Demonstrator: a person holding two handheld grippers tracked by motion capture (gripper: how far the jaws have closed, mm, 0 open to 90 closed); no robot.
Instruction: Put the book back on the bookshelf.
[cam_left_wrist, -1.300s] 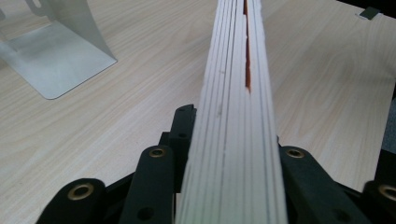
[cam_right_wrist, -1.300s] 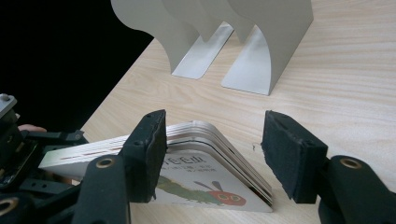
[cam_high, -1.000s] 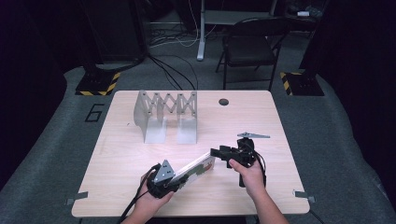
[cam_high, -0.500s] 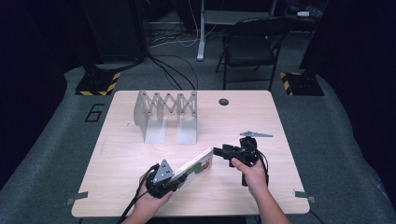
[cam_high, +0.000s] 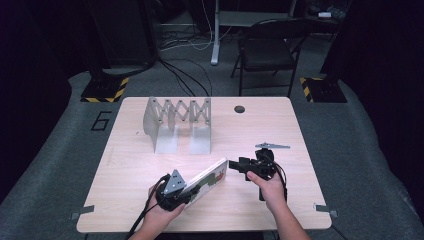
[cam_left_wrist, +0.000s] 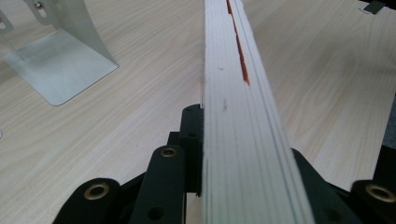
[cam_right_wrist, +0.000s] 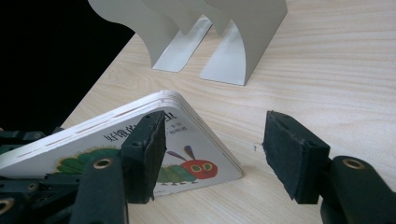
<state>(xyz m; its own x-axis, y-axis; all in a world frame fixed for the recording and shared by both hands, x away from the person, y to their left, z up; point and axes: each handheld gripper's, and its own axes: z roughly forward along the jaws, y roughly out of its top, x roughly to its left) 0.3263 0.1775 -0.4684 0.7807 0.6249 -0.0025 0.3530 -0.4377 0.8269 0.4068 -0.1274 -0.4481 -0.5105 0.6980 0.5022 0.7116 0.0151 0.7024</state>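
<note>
One board book (cam_high: 210, 179) lies tilted low over the bench (cam_high: 150, 210), clamped edge-on in the left gripper (cam_high: 176, 192) jaws. The right gripper (cam_high: 239, 166) hovers just off its free corner, jaws apart and empty. Step in hand: apparently a handover or joint carry toward the one metal rack (cam_high: 179, 125); next, the right jaws must close on that corner.

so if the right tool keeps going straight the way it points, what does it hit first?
Most likely the board book held by the left tool: its near corner sits just ahead of the right tool, whose jaws stand open. Depth is unclear; beyond stands the metal book rack.
</note>
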